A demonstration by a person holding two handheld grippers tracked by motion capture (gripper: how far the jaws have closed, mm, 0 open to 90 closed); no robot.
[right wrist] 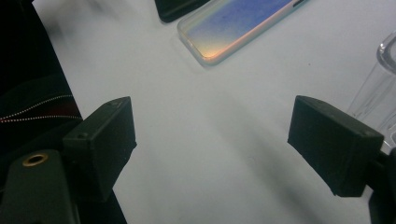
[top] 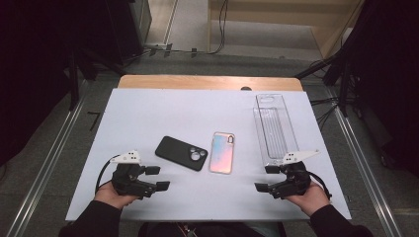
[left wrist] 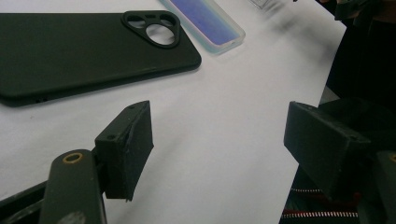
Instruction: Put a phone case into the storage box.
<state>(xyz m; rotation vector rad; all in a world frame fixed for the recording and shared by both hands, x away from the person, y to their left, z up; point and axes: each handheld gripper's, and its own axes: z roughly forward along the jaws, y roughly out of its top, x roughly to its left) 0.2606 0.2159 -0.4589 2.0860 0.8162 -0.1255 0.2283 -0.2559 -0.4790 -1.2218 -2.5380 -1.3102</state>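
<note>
Phone cases: two, lying flat side by side at the table's middle.
Case one: matt black phone case with a triangular camera cutout [top: 181, 153], left of its neighbour, slanted, just far-right of the left gripper.
Case two: iridescent translucent phone case [top: 222, 152], right of the black one, apart from it.
Clear containers: one, a long transparent plastic tray [top: 274, 129], far right, just beyond the right gripper.
Table: one white-topped table [top: 148, 113].
Grippers: two.
Left gripper [top: 157, 177]: near left, jaws wide apart, nothing between them.
Right gripper [top: 266, 178]: near right, jaws wide apart, nothing between them.
</note>
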